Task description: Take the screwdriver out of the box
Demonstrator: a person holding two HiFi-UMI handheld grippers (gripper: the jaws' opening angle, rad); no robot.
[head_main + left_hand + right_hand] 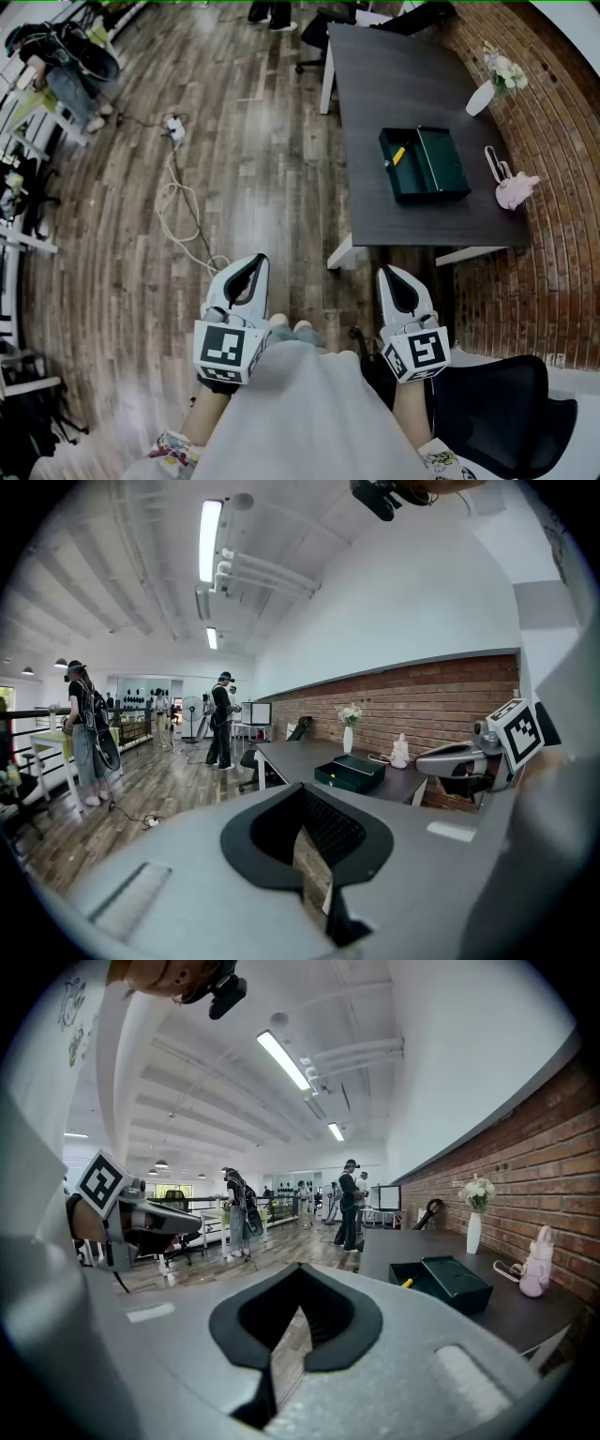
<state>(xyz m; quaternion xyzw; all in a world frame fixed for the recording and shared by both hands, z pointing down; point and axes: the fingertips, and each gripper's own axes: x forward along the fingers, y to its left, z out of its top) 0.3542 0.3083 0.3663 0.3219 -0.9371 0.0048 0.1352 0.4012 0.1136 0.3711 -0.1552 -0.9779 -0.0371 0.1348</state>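
Observation:
A dark green box [427, 169] lies open on the dark table [394, 75], and the yellow-handled screwdriver [397, 156] rests inside along its left side. My left gripper [249, 270] and right gripper [397, 279] are both shut and empty. They hang side by side over the wooden floor, short of the table's near edge. The left gripper view shows the box [352, 772] far beyond my left gripper [305, 841]. In the right gripper view the box [442, 1282] and the screwdriver's yellow handle [407, 1282] lie ahead to the right of my right gripper [298, 1321].
A white vase with flowers [492, 86] and a pink toy [514, 189] stand on the table by the brick wall [562, 141]. A black chair [506, 412] is at my right. A cable and power strip [174, 127] lie on the floor. Several people stand far off.

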